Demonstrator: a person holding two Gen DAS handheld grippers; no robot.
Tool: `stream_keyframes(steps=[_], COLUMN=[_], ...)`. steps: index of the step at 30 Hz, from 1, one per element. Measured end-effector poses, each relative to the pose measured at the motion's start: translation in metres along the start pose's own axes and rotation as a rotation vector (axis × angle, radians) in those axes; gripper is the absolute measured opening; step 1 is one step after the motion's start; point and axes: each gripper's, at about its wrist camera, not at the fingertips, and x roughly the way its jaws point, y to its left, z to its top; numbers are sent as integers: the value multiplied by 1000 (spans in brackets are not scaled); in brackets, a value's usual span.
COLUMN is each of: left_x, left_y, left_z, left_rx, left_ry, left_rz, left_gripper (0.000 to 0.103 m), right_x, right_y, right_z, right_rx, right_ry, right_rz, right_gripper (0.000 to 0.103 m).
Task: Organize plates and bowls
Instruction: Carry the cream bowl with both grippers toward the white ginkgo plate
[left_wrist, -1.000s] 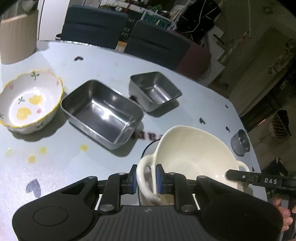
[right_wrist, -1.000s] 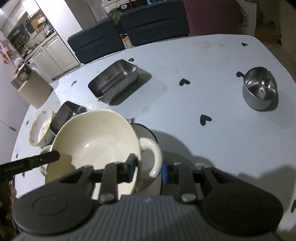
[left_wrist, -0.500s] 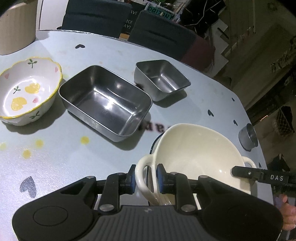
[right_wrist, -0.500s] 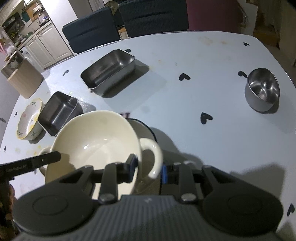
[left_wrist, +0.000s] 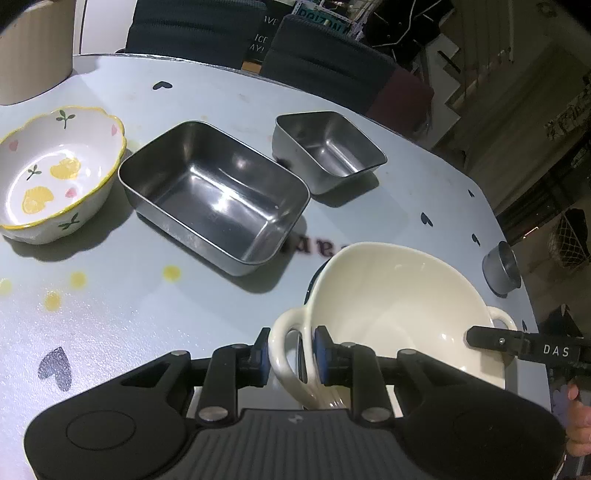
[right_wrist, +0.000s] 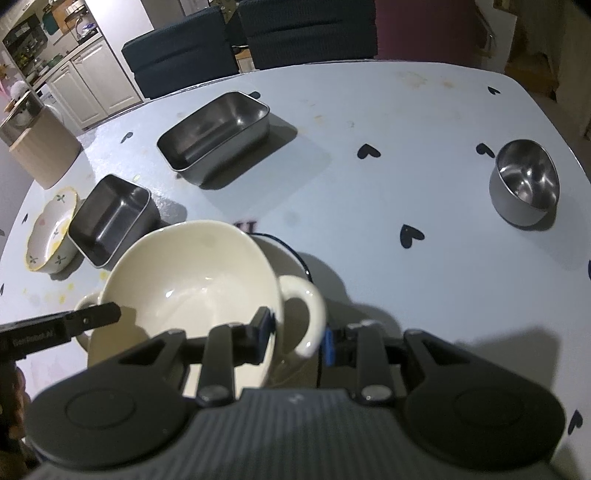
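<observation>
A cream two-handled bowl (left_wrist: 399, 295) is held by both grippers above a dark-rimmed plate (right_wrist: 284, 258) on the table. My left gripper (left_wrist: 290, 354) is shut on the bowl's near handle. My right gripper (right_wrist: 297, 332) is shut on the other handle (right_wrist: 303, 314). The bowl also shows in the right wrist view (right_wrist: 188, 277). A large steel tray (left_wrist: 214, 195), a small steel tray (left_wrist: 328, 151) and a flowered bowl (left_wrist: 55, 173) stand beyond on the table.
A small round steel cup (right_wrist: 524, 184) stands at the table's right side, also seen in the left wrist view (left_wrist: 500, 266). A tan box (right_wrist: 44, 147) sits at the far left corner. Dark chairs (left_wrist: 325, 62) line the far edge.
Both grippers have moved with the cream bowl, and the trays and flowered bowl now sit a little lower and closer in view. Both grips are unchanged.
</observation>
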Motion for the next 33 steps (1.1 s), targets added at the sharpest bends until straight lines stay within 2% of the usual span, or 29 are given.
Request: stream_keyframes(steps=[15,27,33], left_x=[0,-1,-2], left_y=[-3,-11,-14], left_z=[1,1,1], left_rx=[35,112,121], left_ry=[20,35,33], left_rz=[15,39,31], left_gripper=[27,29,29], right_x=[4,8,16], right_y=[6,7,14], right_z=[1,4,0], right_rx=[-55,-72,-131], right_ry=[27,43,79], right_rz=[-18,-17,-82], right_gripper=[36,37,43])
